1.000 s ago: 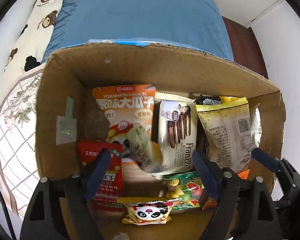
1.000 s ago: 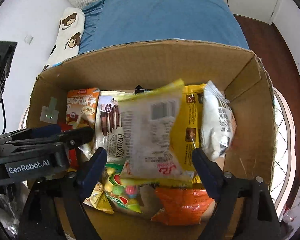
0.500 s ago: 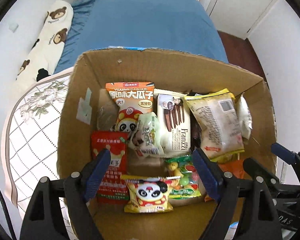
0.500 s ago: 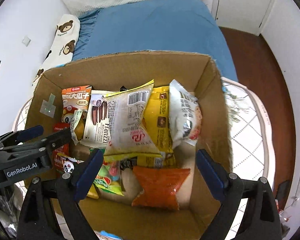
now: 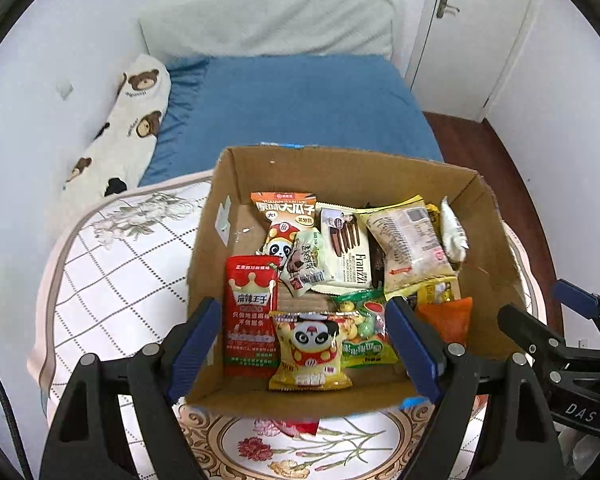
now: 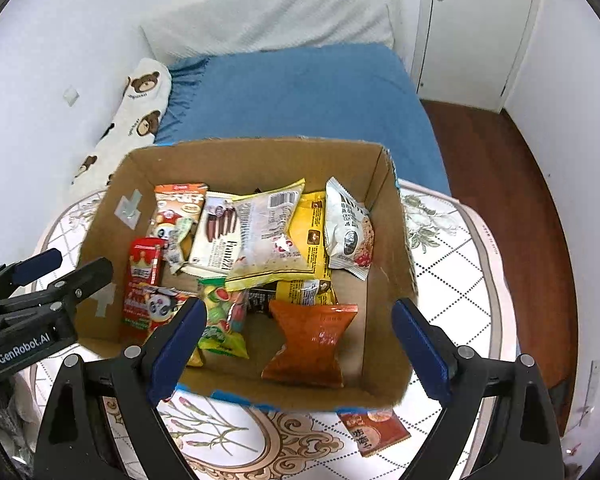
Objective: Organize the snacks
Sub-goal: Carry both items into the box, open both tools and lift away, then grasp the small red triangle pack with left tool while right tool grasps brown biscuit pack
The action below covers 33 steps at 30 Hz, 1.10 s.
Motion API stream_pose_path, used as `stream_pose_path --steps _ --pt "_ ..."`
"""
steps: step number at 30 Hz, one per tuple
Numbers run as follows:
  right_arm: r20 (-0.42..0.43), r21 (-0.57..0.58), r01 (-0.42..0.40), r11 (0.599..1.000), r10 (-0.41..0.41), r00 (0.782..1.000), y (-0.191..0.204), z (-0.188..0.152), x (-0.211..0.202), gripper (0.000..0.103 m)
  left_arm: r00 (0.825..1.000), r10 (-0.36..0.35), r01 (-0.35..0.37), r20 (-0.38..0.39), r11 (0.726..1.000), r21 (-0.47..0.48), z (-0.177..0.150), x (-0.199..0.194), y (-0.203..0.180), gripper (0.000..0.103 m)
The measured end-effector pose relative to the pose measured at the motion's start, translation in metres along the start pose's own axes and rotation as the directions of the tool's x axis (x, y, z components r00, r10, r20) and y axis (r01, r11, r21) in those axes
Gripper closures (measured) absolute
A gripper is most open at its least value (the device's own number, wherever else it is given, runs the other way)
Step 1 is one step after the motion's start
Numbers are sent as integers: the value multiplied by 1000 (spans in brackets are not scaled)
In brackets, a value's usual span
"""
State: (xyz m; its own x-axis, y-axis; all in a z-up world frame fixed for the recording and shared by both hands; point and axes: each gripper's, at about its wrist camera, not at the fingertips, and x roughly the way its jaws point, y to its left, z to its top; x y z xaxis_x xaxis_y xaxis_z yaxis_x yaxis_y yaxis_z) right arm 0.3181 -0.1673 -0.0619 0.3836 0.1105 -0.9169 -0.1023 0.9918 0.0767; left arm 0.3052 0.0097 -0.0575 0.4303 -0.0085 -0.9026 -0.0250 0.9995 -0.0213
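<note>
An open cardboard box (image 5: 340, 168) (image 6: 388, 248) stands on a patterned table and holds several snack packets lying loose. Among them are a red packet (image 5: 251, 312), a yellow panda packet (image 5: 310, 354), a Franzzi biscuit packet (image 5: 346, 250) and an orange packet (image 6: 310, 346). My left gripper (image 5: 306, 350) is open and empty above the box's near edge. My right gripper (image 6: 300, 346) is open and empty above the near right part of the box. A red packet (image 6: 374, 426) lies on the table outside the box, partly under its near wall.
The table has a white floral cloth (image 5: 115, 264) (image 6: 452, 280). A bed with a blue sheet (image 5: 291, 108) and a bear-print pillow (image 5: 123, 128) lies behind the box. A white door (image 6: 472, 28) and wood floor (image 6: 496, 184) are at right.
Both grippers have drawn back and up out of the box, so the whole box and the room show. Both stay open and empty. The snacks have not moved.
</note>
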Motion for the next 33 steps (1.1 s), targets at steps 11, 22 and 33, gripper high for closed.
stream_pose_path --steps 11,22,33 --pt "115 4 -31 1000 30 993 8 -39 -71 7 990 -2 3 141 1000 -5 -35 -72 0 20" --pt "195 35 -66 997 58 979 9 -68 -118 7 978 16 -14 210 1000 -11 -64 -107 -2 20" --pt "23 122 -66 990 64 998 -39 -113 -51 42 991 103 -99 80 993 -57 -101 -51 16 20"
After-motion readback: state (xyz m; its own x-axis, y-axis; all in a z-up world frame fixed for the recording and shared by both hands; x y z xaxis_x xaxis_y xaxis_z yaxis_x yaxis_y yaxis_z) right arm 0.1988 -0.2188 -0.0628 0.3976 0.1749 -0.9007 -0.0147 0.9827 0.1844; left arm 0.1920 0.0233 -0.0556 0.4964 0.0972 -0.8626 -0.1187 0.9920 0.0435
